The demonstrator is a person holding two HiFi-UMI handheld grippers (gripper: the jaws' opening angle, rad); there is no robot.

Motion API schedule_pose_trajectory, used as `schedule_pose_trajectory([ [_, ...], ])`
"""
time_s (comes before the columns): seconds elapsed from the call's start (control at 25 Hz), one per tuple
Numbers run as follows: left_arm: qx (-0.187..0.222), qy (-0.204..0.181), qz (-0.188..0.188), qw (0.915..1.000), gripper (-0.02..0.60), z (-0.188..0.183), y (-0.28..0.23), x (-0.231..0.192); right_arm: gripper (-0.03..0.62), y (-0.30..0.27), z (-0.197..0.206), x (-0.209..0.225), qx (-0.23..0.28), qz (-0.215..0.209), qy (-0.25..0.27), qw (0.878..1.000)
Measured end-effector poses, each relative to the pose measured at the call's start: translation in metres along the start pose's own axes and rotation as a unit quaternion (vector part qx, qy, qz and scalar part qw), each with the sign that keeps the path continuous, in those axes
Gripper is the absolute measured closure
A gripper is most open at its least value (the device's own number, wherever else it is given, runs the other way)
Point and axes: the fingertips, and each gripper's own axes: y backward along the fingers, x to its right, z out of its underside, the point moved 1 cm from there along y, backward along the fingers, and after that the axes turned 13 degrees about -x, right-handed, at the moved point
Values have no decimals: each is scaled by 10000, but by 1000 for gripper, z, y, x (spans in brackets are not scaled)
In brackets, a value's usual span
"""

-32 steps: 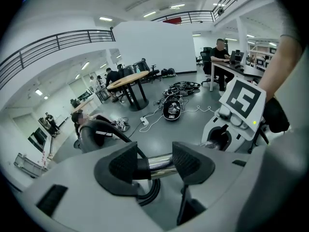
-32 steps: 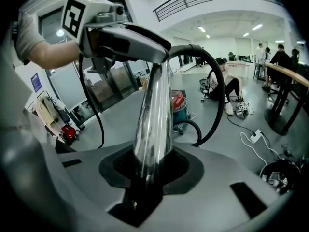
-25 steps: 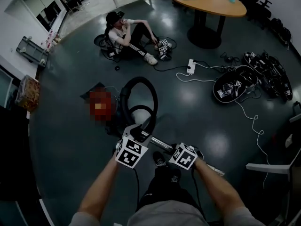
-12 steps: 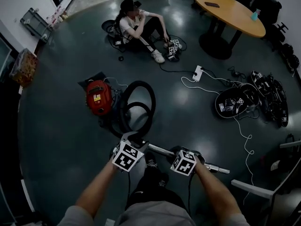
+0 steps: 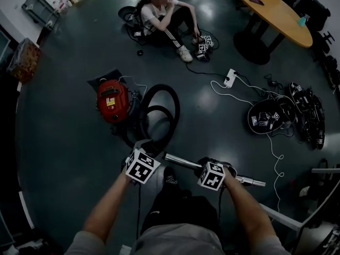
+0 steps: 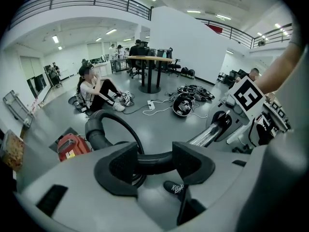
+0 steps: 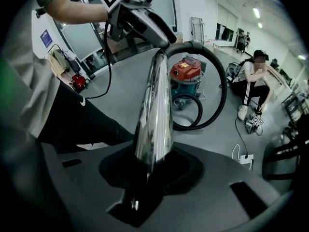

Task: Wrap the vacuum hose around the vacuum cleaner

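Left gripper view: the left gripper (image 6: pixel 153 162) clamps the black hose (image 6: pixel 104 123) (right gripper (image 7: pixel 149 172) clamps the chrome wand (image 7: pixel 157 105)).

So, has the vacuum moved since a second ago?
No. The vacuum keeps its place relative to the power strip; only the view has shifted.

No text is reading clearly anywhere. Red vacuum cleaner (image 5: pixel 111 101) is carrying a yellow label (image 5: pixel 110 109), print too small. Black shoe (image 6: pixel 175 187) is showing white script lettering, not legible. Blue wall sign (image 7: pixel 46 38) is coming out blurred. Cubes on left gripper (image 6: pixel 154 162) and right gripper (image 7: pixel 153 168) are showing only black-and-white square markers.
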Motion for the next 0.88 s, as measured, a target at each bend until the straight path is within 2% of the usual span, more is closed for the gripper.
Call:
schedule_pose_trajectory([
  [0.24,-92,510,8,9987,350,10,-20,-25,473,-10,-6,25,-279,-3,500,9984],
  [0.48,-297,1025,-199,9941,350,18,-51,-42,473,-28,8,48,-554,-267,1107,9919],
  [0.68,-474,1541,-315,9864,350,29,-91,-45,473,-52,18,85,-634,-186,1870,9801],
  [0.88,-447,2163,-554,9737,350,49,-131,-46,473,-84,14,120,-716,-57,2725,9595],
])
